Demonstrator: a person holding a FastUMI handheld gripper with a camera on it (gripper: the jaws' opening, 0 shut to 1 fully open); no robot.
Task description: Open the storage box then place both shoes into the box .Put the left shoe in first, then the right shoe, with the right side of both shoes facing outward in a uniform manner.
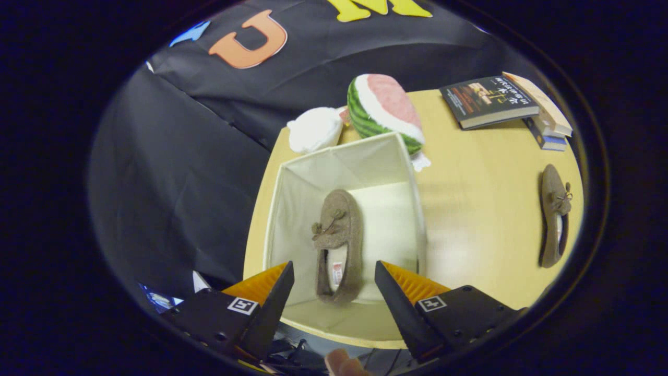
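In the gripper view, the gripper (334,284) is held above the open storage box (282,209), looking down into it. Its fingers are spread wide apart and nothing is gripped between them. One brown shoe (339,245) is seen lying on the floor of the box, between and just beyond the fingertips, its heel toward the gripper and its toe pointing away, so its long axis runs roughly along the line of the fingers. It rests nearer one side wall of the box, with bare floor left beside it on the other side.

The second shoe (554,214) is found on the table (469,209), well apart from the box and off to the gripper's right side. Its long axis also runs roughly toward and away from the gripper, its bow at the far end. From this it is judged that one shoe has been placed and the other remains to be fetched; the coming move would call for the gripper to be swung to the right and lowered over that shoe, across its narrow width.

Counted: two shoes, one box, one watermelon-shaped plush (383,109) and one white soft object (314,129) beyond the box, and a small stack of books (501,102) at the far corner, apparently three. A fingertip (342,363) is glimpsed below the gripper.
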